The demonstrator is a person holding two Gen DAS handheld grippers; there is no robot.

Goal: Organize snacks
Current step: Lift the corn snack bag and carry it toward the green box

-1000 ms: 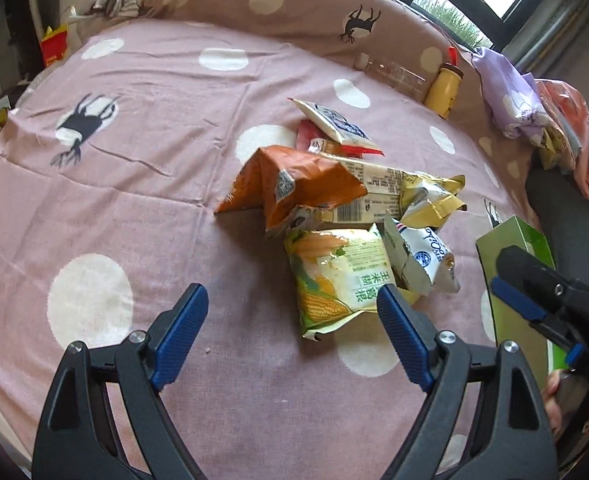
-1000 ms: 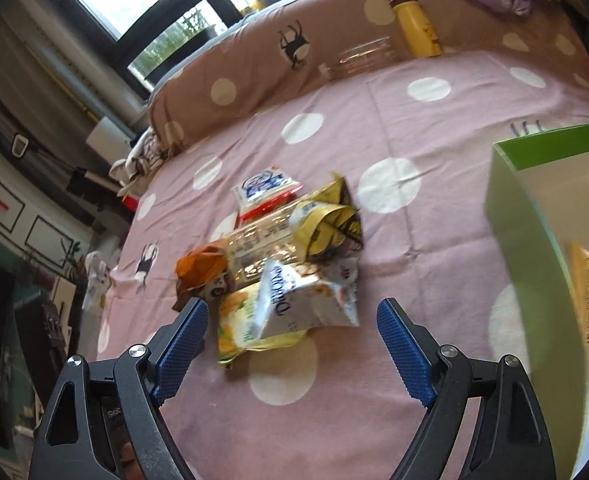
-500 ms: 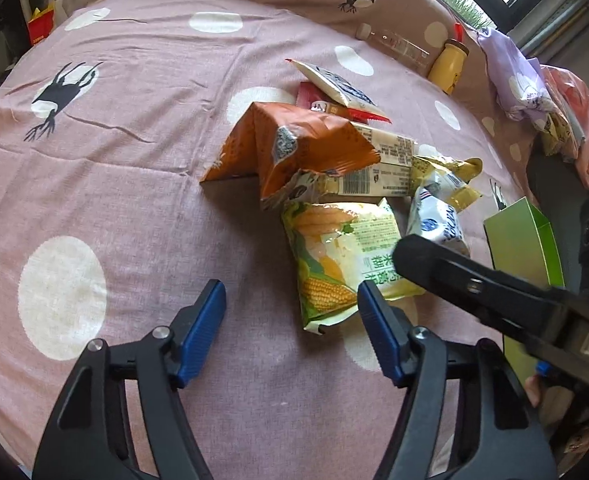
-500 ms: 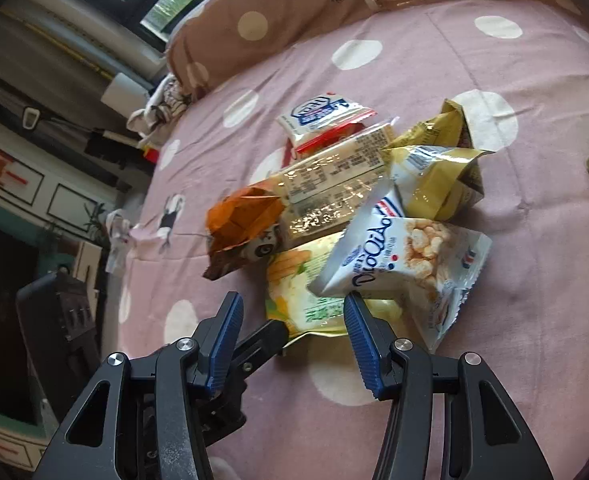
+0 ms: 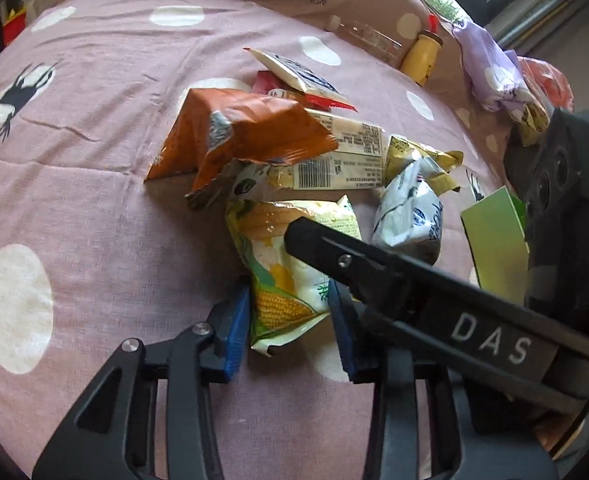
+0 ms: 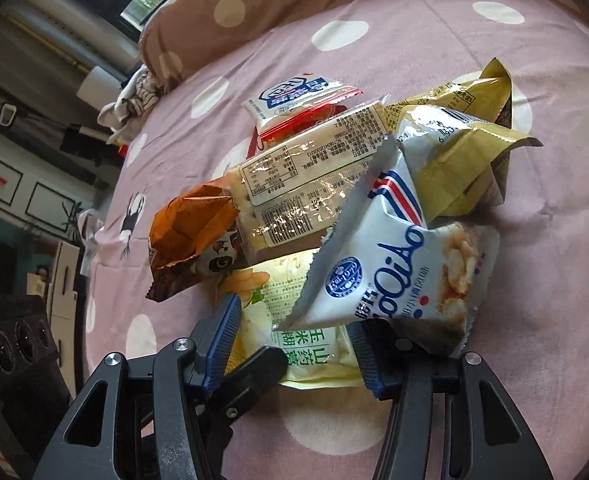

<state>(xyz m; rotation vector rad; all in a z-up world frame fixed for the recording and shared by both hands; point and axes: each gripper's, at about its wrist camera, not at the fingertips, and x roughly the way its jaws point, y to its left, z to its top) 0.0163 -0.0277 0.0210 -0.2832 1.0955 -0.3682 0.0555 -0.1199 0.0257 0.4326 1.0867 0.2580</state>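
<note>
Crinkly corn packet sits between my left fingers, closing on its end; right fingers clamp it too—lift together.

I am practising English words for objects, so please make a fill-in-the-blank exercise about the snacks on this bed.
The yellow-green plastic snack bag shows a picture of ___. The pale rectangular clear-wrapped packet carries a black printed ___. The cardboard box beside the snacks is coloured ___.
Missing words: corn; barcode; green.
</note>
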